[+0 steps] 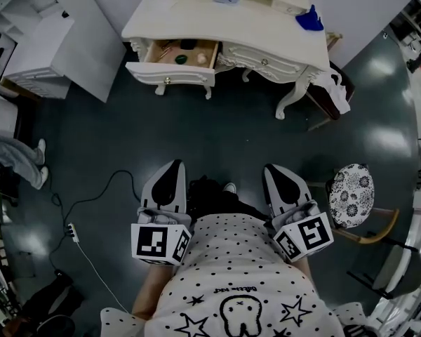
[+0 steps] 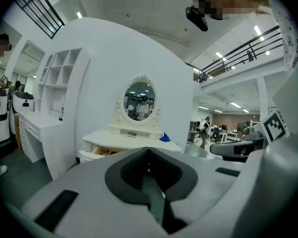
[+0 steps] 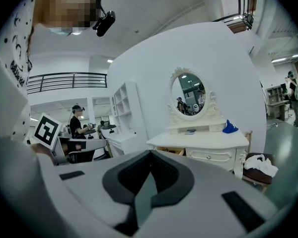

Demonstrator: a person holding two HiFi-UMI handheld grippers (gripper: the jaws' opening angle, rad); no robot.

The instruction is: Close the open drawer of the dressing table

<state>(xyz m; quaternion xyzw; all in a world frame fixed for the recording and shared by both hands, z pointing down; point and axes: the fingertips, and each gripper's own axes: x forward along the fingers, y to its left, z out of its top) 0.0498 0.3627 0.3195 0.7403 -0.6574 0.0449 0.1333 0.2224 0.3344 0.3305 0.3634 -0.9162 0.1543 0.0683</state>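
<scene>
The white dressing table (image 1: 231,30) stands across the floor, far ahead of me. Its left drawer (image 1: 170,70) is pulled out, with small items showing inside; the right drawer (image 1: 263,63) is closed. My left gripper (image 1: 173,166) and right gripper (image 1: 273,168) are held side by side near my body, both pointing at the table, well short of it, both shut and empty. The left gripper view shows the table (image 2: 131,139) and its open drawer (image 2: 95,153) beyond the closed jaws (image 2: 148,149). From the right gripper (image 3: 150,152), the table (image 3: 201,144) sits ahead and to the right.
A patterned round stool (image 1: 351,194) and a wooden chair stand at my right. A dark stool with white cloth (image 1: 335,90) sits beside the table's right leg. A white cabinet (image 1: 38,48) stands left, a person's legs (image 1: 17,159) and a power strip (image 1: 71,232) further left.
</scene>
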